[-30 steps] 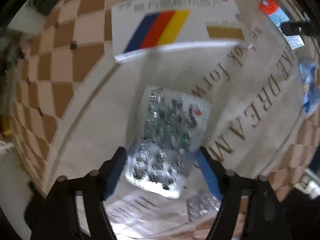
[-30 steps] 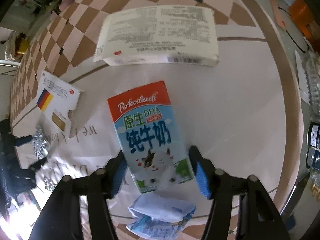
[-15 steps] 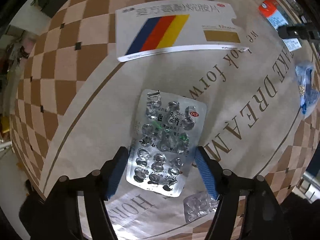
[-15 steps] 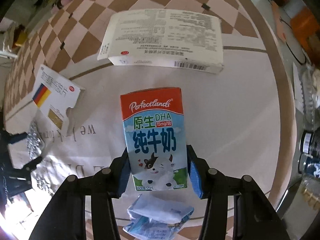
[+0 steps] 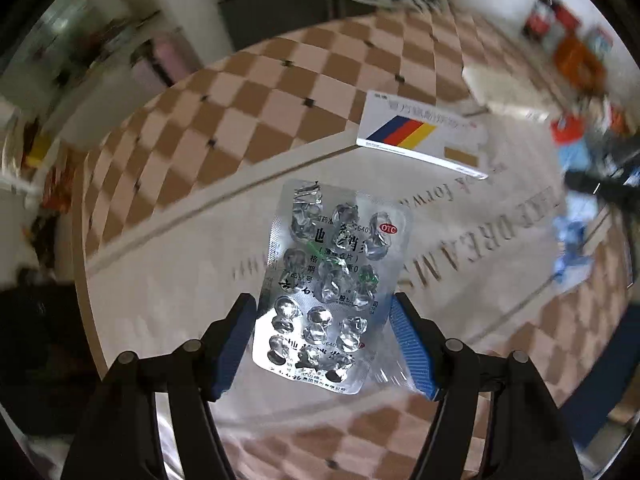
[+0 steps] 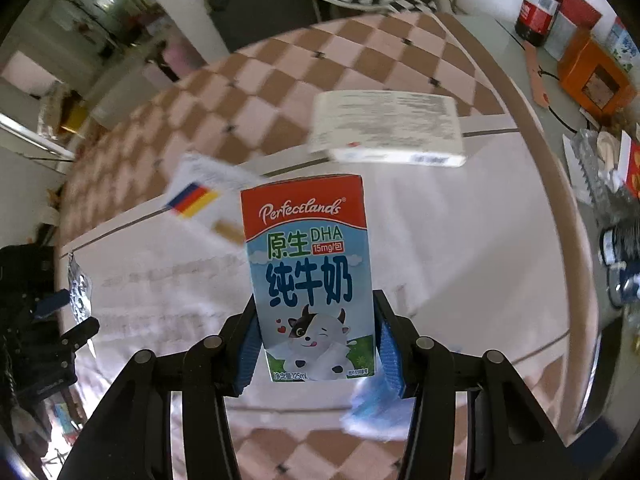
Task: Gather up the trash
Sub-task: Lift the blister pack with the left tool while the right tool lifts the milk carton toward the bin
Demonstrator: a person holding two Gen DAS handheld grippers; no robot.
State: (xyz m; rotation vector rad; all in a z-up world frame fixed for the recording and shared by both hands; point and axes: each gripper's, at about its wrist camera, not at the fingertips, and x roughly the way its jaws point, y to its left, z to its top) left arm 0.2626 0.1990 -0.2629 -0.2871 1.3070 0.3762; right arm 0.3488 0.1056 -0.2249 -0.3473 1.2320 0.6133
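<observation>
While the left gripper clamped a spent blister pack clear above the worktop, a striped medicine box lay uncollected, with open room beneath. Seen from the right wrist, the right gripper pinched a milk carton aloft; a white box and blue wrapper remained near the worktop's edge.

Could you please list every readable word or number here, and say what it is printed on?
"Perfectlands", "原生 DHA", "15mg/包", "纯牛奶", "125mL": milk carton, right gripper.
"OTC": blister pack, left gripper; other print broken.
"DREAM": tablecloth, blurred.
Striped medicine box, white box: unreadable.
</observation>
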